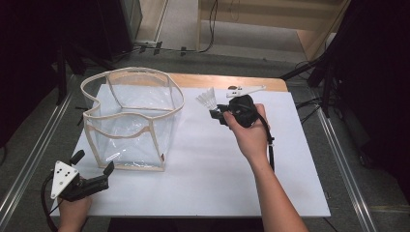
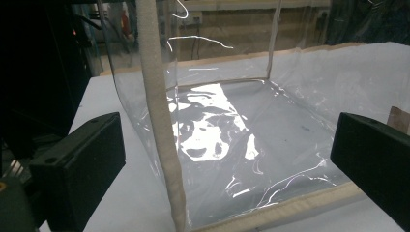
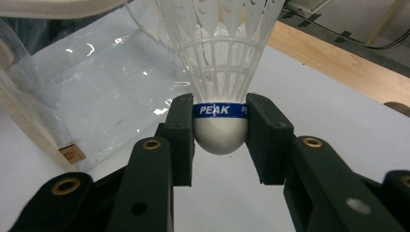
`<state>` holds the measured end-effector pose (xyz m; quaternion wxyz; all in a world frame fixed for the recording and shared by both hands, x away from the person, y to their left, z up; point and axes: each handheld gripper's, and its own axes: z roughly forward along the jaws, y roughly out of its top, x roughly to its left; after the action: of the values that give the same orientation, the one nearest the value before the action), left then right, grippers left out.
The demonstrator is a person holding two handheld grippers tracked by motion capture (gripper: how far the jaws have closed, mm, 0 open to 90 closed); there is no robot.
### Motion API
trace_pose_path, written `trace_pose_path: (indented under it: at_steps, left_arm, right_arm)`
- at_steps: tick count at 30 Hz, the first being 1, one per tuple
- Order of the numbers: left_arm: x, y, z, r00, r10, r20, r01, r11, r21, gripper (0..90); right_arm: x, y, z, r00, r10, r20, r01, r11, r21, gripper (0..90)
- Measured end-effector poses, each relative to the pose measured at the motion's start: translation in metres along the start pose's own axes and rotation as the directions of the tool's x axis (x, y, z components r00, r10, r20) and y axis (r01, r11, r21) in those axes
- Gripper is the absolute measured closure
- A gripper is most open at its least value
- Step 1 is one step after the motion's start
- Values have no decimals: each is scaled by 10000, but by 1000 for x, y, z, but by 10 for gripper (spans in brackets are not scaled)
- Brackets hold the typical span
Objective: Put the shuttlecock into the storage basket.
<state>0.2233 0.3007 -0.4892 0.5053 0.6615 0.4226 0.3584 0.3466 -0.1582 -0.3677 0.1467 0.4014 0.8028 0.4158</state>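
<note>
**Shuttlecock gripped, not yet in the bag**

Table (image 1: 300, 193): white sheet over a wooden top, nothing else loose on it that I can make out.

Clear bag (image 1: 130, 121): transparent plastic, beige fabric trim, standing open-topped at the table's left half. Inside looks empty — the left gripper view shows through the wall to a bare floor, just glare.

Right gripper (image 1: 216, 114): held above the table just right of the bag, jaws clamped on the shuttlecock (image 3: 220, 72) at its white cork base, on either side of the blue "PEAK" band, skirt pointing away from the hand toward the bag.

Left gripper (image 1: 92, 166): near front-left corner of the bag, jaws wide apart, holding nothing, not touching the bag as far as I can tell.

Status, my read: pickup done. Left: carry over the rim, release inside.
</note>
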Motion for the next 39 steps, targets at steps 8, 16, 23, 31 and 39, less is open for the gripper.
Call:
trace_pose_path:
  at_steps: [8,16,23,31,39]
  left_arm:
    - [0,0,0,10000,13,8,-13,10000,-1,0]
    - [0,0,0,10000,18,16,-18,10000,-2,0]
    - [0,0,0,10000,-10,13,10,10000,-26,0]
    - [0,0,0,10000,-21,10,21,10000,-26,0]
    - [0,0,0,10000,-24,18,24,10000,-19,0]
  right_arm:
    - [3,8,-2,9999,-120,4,120,9999,-105,631]
    - [5,15,-2,9998,-185,-4,185,9996,-192,631]
    - [8,22,-3,9996,-265,-33,264,9992,-298,631]
    - [10,28,-5,9996,-297,-17,296,9988,-400,631]
    - [14,34,-3,9991,-425,-91,420,9979,-483,632]
